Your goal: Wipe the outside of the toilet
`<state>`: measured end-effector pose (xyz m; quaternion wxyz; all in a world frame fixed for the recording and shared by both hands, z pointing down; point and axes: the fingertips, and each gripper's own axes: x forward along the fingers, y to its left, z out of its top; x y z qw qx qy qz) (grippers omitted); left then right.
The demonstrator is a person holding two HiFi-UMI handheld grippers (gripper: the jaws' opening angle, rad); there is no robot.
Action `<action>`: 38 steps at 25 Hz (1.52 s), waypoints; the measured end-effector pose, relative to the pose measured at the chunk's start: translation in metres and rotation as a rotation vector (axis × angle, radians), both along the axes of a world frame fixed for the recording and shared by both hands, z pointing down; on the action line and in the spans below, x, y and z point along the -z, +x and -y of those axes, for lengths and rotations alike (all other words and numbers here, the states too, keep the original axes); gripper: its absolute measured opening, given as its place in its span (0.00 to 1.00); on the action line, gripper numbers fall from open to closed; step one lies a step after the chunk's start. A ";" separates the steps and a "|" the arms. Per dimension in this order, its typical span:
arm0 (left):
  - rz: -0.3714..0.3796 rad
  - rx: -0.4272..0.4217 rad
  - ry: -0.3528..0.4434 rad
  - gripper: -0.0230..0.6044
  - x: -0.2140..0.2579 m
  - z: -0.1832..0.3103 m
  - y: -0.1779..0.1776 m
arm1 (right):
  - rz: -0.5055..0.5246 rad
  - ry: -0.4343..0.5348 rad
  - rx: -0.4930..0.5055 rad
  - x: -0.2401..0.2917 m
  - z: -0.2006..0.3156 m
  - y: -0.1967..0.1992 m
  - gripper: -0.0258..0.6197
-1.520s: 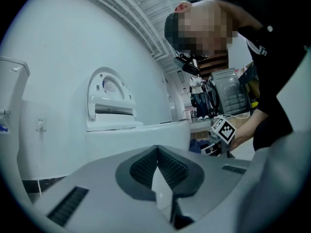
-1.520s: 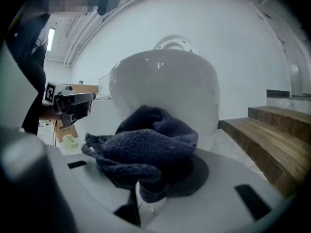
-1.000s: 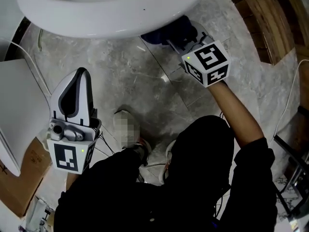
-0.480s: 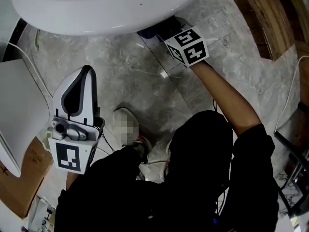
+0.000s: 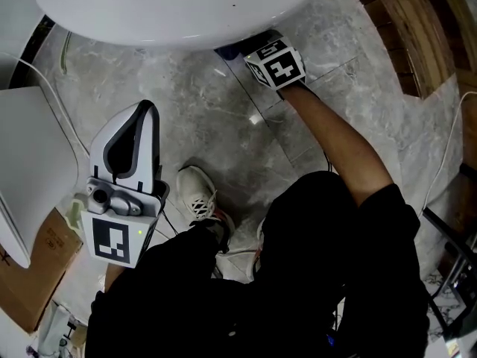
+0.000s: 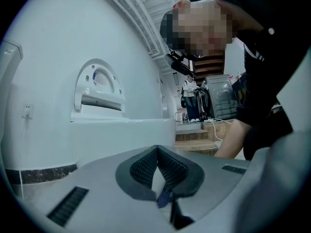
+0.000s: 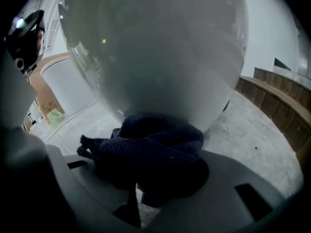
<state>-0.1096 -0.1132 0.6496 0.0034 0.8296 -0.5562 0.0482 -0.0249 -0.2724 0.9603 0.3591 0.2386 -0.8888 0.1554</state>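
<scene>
the right gripper (image 7: 141,193), clamped on a bunched dark blue cloth (image 7: 155,149), holds the cloth against the white outer curve of the toilet (image 5: 179,13), low under the front of its bowl and near the grey marbled floor (image 5: 223,118) at the toilet's foot. the left gripper (image 5: 140,114), jaws closed together on nothing, hangs well clear of the toilet on the person's side of the bowl, tips pointed toward it, with a white shoe (image 5: 197,196) beside it, farther from the toilet.
</scene>
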 end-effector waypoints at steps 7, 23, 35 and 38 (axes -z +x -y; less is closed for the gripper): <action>0.017 -0.027 -0.004 0.05 0.002 -0.007 0.008 | 0.020 -0.036 0.076 0.012 -0.015 0.015 0.22; 0.004 -0.117 0.014 0.05 0.005 0.002 0.042 | 0.108 0.198 0.376 0.249 -0.033 0.075 0.22; -0.008 -0.094 0.020 0.05 0.004 0.001 0.031 | 0.075 0.267 0.311 0.290 -0.006 0.058 0.22; -0.016 -0.106 0.014 0.05 0.002 0.005 0.033 | 0.047 0.281 0.303 0.283 -0.003 0.058 0.22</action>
